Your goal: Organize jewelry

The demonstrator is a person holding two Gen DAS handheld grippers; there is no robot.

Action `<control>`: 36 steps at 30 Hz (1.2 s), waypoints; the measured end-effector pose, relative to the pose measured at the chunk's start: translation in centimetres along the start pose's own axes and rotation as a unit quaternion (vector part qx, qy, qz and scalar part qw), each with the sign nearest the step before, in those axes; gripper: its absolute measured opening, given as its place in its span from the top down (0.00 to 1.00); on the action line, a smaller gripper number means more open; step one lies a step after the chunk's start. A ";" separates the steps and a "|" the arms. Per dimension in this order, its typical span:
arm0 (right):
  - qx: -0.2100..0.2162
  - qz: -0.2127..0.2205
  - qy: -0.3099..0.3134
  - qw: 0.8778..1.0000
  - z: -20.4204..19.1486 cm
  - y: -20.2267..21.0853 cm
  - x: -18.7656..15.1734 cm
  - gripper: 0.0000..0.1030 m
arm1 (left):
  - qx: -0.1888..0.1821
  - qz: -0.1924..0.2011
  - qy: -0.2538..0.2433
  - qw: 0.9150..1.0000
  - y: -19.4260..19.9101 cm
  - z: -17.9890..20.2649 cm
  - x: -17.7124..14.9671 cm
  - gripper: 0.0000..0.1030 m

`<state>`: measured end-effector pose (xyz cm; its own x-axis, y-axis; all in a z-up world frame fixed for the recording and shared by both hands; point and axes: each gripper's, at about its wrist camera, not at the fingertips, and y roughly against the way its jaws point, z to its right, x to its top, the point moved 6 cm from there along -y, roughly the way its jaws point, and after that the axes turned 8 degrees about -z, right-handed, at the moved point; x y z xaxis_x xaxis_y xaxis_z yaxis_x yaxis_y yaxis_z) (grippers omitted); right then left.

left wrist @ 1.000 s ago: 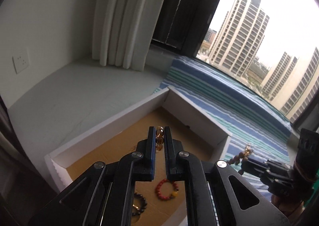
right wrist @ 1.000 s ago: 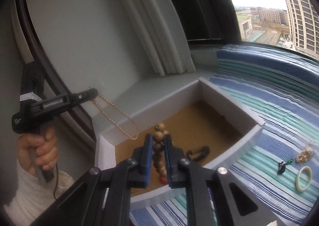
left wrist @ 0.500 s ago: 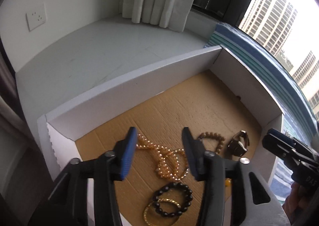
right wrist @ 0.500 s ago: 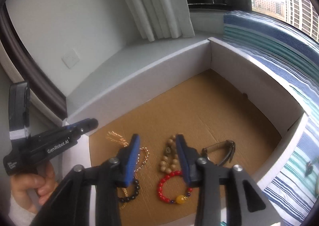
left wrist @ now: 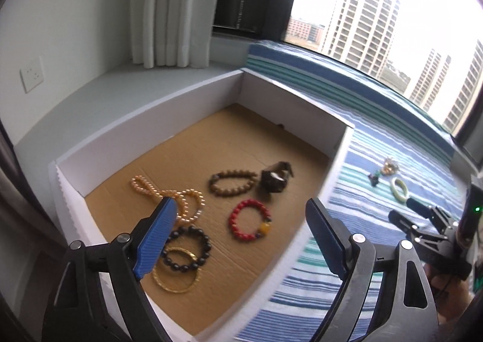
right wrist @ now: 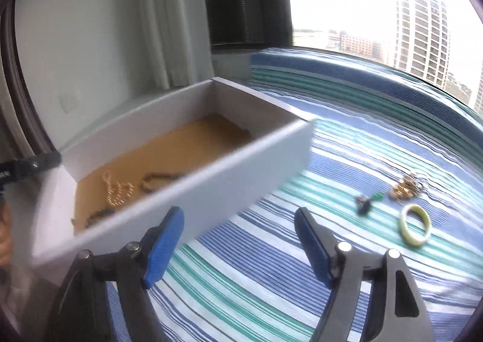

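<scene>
A: Box [left wrist: 187, 118] w/ cardboard floor holds a gold bead strand [left wrist: 169, 195], brown bead bracelet [left wrist: 231, 182], red one [left wrist: 249, 222], black one [left wrist: 187, 248] over a thin gold bangle [left wrist: 175, 278], plus a dark watch-like piece [left wrist: 276, 179].

B: Tongs?

A: Left gripper [left wrist: 240, 236] jaws opening, nothing between. Right gripper [right wrist: 238, 242] also opening, empty, over the striped cloth [right wrist: 271, 281].

B: Still outside?

A: Pale green bangle [right wrist: 415, 225], gold cluster [right wrist: 403, 189], small dark-green piece [right wrist: 363, 203] on the cloth, right of the box.

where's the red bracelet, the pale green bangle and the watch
red bracelet [left wrist: 250, 222], left wrist view, on its red beads
pale green bangle [right wrist: 415, 229], right wrist view, on its near rim
watch [left wrist: 275, 181], left wrist view, on its dark body
</scene>
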<state>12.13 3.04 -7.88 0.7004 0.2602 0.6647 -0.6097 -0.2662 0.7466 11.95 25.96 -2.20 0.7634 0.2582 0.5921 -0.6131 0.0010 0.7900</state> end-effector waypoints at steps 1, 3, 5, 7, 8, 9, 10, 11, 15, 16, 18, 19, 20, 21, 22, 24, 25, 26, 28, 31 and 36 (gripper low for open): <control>-0.016 -0.003 -0.008 1.000 1.8 0.2 -1.5 0.25 | -0.009 0.000 -0.012 1.000 0.2 1.6 -0.4 0.12; -0.054 -0.014 -0.022 0.998 5.4 0.7 -4.4 0.25 | -0.030 -0.003 -0.037 0.999 0.3 4.9 -1.2 0.12; -0.092 -0.024 -0.039 0.995 9.1 1.3 -7.2 0.25 | -0.049 -0.007 -0.059 0.997 0.3 8.1 -2.1 0.11; -0.123 -0.033 -0.067 0.990 13.0 2.1 -9.9 0.25 | -0.066 -0.013 -0.080 0.994 -0.1 11.1 -3.1 0.08; -0.137 -0.036 -0.083 0.986 14.8 2.5 -11.1 0.25 | -0.073 -0.018 -0.090 0.993 -0.4 12.4 -3.7 0.08; -0.150 -0.039 -0.100 0.983 16.4 2.9 -12.2 0.25 | -0.076 -0.024 -0.099 0.992 -1.0 13.6 -4.2 0.08; -0.163 -0.039 -0.116 0.979 18.0 3.4 -13.3 0.25 | -0.078 -0.033 -0.107 0.991 -1.6 14.8 -4.8 0.08; -0.174 -0.039 -0.130 0.975 19.5 3.9 -14.1 0.25 | -0.081 -0.042 -0.115 0.989 -2.2 15.9 -5.3 0.08; -0.205 -0.036 -0.172 0.963 23.7 5.5 -17.0 0.25 | -0.081 -0.064 -0.145 0.984 -4.9 19.3 -7.2 0.08; -0.210 -0.037 -0.179 0.960 24.4 5.6 -17.5 0.25 | -0.078 -0.069 -0.154 0.983 -5.5 20.0 -7.7 0.08; -0.214 -0.038 -0.194 0.957 25.8 5.9 -18.4 0.25 | -0.069 -0.076 -0.168 0.980 -6.7 21.0 -8.5 0.08; -0.216 -0.039 -0.201 0.955 26.1 6.0 -18.8 0.25 | -0.063 -0.079 -0.173 0.980 -7.2 21.3 -8.9 0.08; -0.214 -0.041 -0.207 0.954 26.5 6.0 -19.0 0.25 | -0.059 -0.081 -0.177 0.979 -7.7 21.6 -9.1 0.08; -0.208 -0.042 -0.215 0.953 26.7 5.9 -19.2 0.25 | -0.056 -0.083 -0.179 0.979 -8.2 21.7 -9.4 0.08; -0.204 -0.041 -0.221 0.953 26.9 6.0 -19.3 0.25 | -0.053 -0.086 -0.179 0.979 -8.6 21.8 -9.6 0.08; -0.201 -0.043 -0.224 0.953 26.8 5.7 -19.2 0.25 | -0.048 -0.095 -0.177 0.978 -9.5 21.7 -9.9 0.08; -0.199 -0.046 -0.224 0.953 26.8 5.5 -19.2 0.25 | -0.047 -0.097 -0.174 0.979 -9.9 21.5 -10.0 0.08; -0.196 -0.050 -0.224 0.953 26.7 5.4 -19.3 0.25 | -0.046 -0.100 -0.171 0.979 -10.2 21.4 -10.2 0.08; -0.192 -0.058 -0.225 0.954 26.6 5.0 -19.4 0.25 | -0.041 -0.103 -0.167 0.980 -11.0 21.0 -10.4 0.08; -0.188 -0.066 -0.223 0.954 26.6 4.7 -19.5 0.21 | -0.037 -0.107 -0.158 0.981 -12.0 20.3 -10.7 0.08; -0.190 -0.076 -0.211 0.956 26.1 4.2 -19.4 0.14 | -0.034 -0.105 -0.149 0.983 -13.4 19.8 -11.1 0.08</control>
<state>5.66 -27.41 -18.33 0.8296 -0.1502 0.5377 -0.5240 0.1230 0.8428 15.68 3.98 -16.23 0.8941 -0.0500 0.4451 -0.4396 0.0920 0.8935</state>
